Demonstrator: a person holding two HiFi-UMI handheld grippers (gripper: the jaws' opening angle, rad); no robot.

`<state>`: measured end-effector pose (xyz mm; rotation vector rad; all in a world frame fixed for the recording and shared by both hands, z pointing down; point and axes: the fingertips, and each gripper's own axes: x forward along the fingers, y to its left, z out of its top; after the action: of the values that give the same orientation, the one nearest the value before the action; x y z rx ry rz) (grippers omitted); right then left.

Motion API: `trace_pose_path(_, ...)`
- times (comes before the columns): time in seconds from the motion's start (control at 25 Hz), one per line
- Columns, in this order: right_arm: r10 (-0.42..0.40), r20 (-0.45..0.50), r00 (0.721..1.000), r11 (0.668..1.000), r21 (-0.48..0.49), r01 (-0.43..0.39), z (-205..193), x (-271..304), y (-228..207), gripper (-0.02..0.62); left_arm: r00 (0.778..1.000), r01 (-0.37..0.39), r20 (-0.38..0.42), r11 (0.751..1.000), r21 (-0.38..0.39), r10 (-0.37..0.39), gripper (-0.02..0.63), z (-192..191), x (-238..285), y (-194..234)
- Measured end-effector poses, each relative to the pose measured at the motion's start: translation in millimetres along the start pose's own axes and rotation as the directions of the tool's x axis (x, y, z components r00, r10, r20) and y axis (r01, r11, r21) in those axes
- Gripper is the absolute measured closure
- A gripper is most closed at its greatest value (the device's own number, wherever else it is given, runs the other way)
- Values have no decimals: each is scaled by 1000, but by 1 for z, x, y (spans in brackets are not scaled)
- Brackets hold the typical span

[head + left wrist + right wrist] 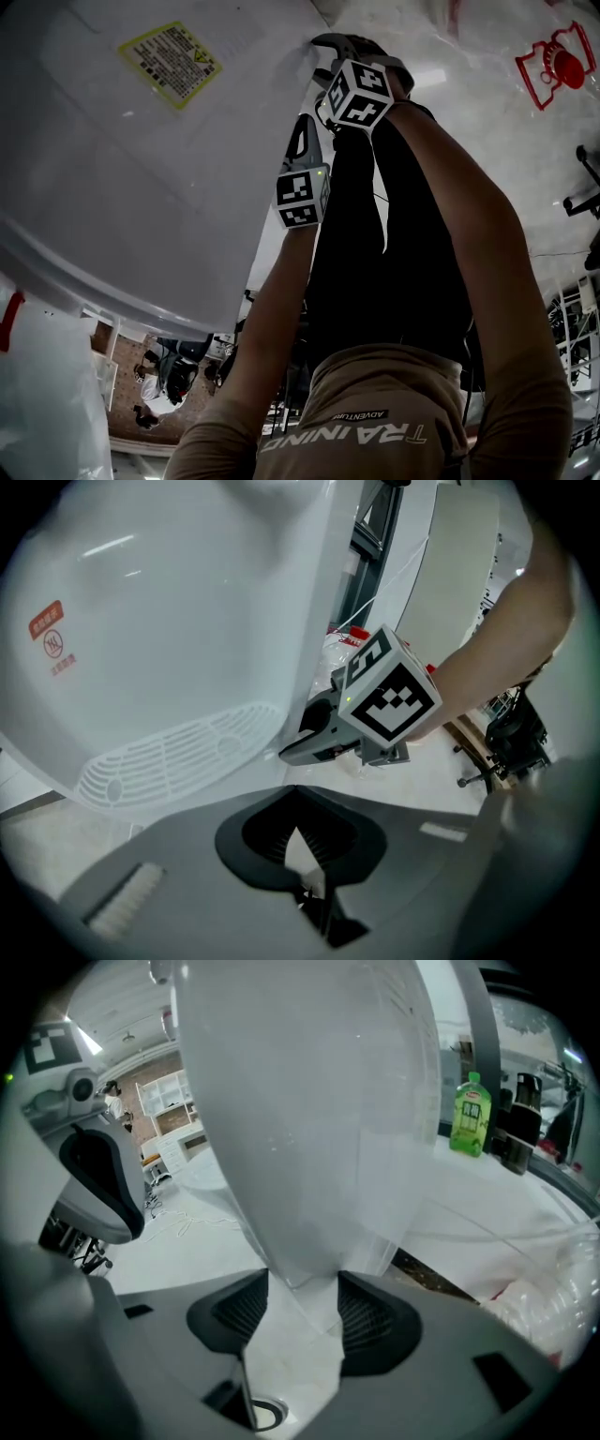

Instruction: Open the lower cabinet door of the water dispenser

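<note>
Your water dispenser (141,187) carries a yellow label (171,61) whose print is too small to read. The red marks (54,641) on its front are not legible either. Your shirt (356,431) reads TRAINING ADVENTURE. Your right gripper (302,1283) stands wide apart, astride a white edge of the dispenser; you cannot tell whether that edge belongs to the lower cabinet door. Your left gripper (298,791) has its jaws together, empty, beside the dispenser. A green labelled bottle (472,1115) stands in the background.
</note>
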<state>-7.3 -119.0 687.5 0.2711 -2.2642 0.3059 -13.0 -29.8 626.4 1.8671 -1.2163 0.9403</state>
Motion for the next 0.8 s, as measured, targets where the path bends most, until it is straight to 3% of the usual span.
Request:
trace_pose_path(0.2,-12,-12,1000,1000,-1,12,-3,1,-1,394,999,38,13,999,-15,-38,606,-8,3,-5)
trace_pose_path(0.6,1,-77,997,996,94,6,-3,2,0,396,1000,-1,-3,1000,0,1,606,-5,-4,12)
trace_pose_path(0.8,14,-100,995,992,129,-1,-4,0,0,400,1000,26,-11,1000,-14,-27,606,-10,-3,5)
